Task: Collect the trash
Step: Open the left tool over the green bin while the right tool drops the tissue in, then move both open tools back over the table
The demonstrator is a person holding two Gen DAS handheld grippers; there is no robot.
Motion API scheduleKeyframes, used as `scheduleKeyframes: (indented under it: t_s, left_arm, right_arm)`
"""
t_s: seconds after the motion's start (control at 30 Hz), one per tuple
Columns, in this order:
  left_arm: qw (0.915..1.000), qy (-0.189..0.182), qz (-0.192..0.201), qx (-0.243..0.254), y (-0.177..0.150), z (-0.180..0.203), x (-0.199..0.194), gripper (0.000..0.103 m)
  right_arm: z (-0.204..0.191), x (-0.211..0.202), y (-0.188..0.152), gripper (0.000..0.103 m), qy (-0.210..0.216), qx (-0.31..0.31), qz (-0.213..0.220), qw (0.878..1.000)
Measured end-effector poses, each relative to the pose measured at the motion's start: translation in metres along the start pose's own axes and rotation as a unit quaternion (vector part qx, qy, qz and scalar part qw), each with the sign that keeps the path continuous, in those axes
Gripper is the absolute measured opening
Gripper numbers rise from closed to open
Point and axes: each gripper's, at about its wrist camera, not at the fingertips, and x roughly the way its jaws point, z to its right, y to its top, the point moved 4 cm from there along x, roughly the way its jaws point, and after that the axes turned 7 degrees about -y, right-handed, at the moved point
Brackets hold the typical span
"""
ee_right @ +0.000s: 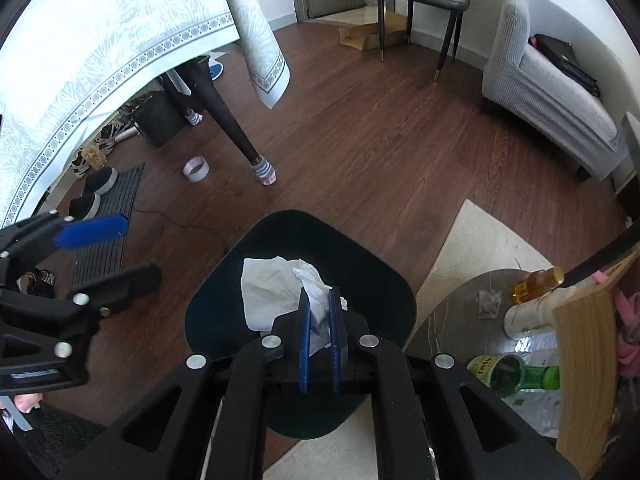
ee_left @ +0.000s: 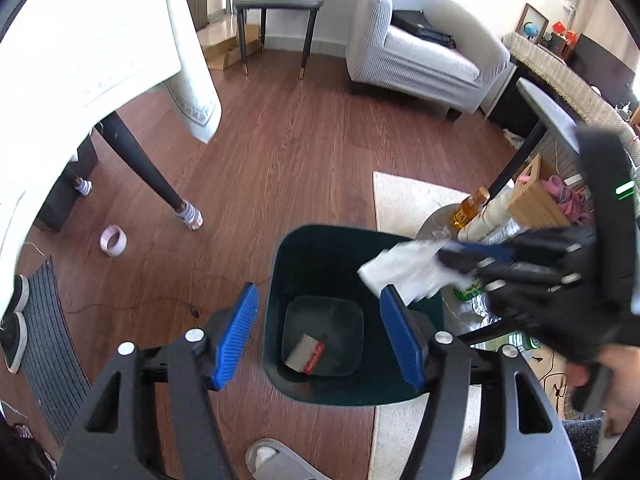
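A dark green trash bin [ee_left: 296, 256] stands on the wood floor, and it also shows in the right wrist view [ee_right: 372, 280]. A small white and red box [ee_left: 306, 354] lies on its bottom. My right gripper [ee_right: 320, 304] is shut on a crumpled white tissue [ee_right: 272, 288] and holds it over the bin's mouth. In the left wrist view the tissue [ee_left: 404, 272] hangs above the bin's right rim from the right gripper [ee_left: 460, 256]. My left gripper [ee_left: 320, 312] is open and empty, above the bin's near side.
A low round table [ee_right: 452, 312] to the right holds an amber bottle [ee_right: 538, 280], a green bottle [ee_right: 520, 376], a white cup [ee_right: 528, 316] and a wooden box [ee_right: 584, 360]. A tape roll [ee_left: 113, 240] lies on the floor by a table leg [ee_left: 140, 160]. A white armchair [ee_left: 420, 52] stands behind. A slipper [ee_left: 276, 460] lies near the bin.
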Motion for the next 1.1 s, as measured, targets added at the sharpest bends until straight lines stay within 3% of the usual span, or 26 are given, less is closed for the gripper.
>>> scheduleKeyframes:
  t_s: [0.33,0.37,0.47,0.5,0.53,0.73,1.1]
  left_arm:
    - [0.9989,0.004,0.046,0.001,0.021,-0.001,-0.03,0.046]
    - [0.9986,0.005,0.052,0.001,0.024,-0.001,-0.034,0.044]
    - [0.9973,0.005,0.073,0.004,0.033,0.003,-0.046,0.043]
    - [0.9967,0.005,0.081,0.005,0.036,0.004,-0.05,0.043]
    - [0.9959,0.003,0.09,0.005,0.038,0.005,-0.055,0.044]
    - [0.9917,-0.001,0.129,-0.003,0.052,0.015,-0.078,0.044]
    - [0.9777,-0.007,0.21,-0.011,0.07,0.046,-0.128,0.053]
  right_arm:
    - [-0.011,0.064,-0.023,0.01,0.002,0.001,-0.072,0.997]
    - [-0.013,0.068,-0.026,0.012,0.003,-0.001,-0.079,0.997]
    - [-0.015,0.07,-0.03,0.039,-0.009,-0.008,-0.079,0.997]
    - [-0.016,0.067,-0.03,0.047,-0.009,-0.008,-0.073,0.997]
    - [-0.017,0.063,-0.029,0.048,-0.007,-0.008,-0.068,0.998]
    - [-0.015,0.025,-0.017,0.048,0.013,-0.014,-0.013,1.0]
    - [0.009,-0.094,0.015,0.048,0.012,-0.009,0.118,0.993]
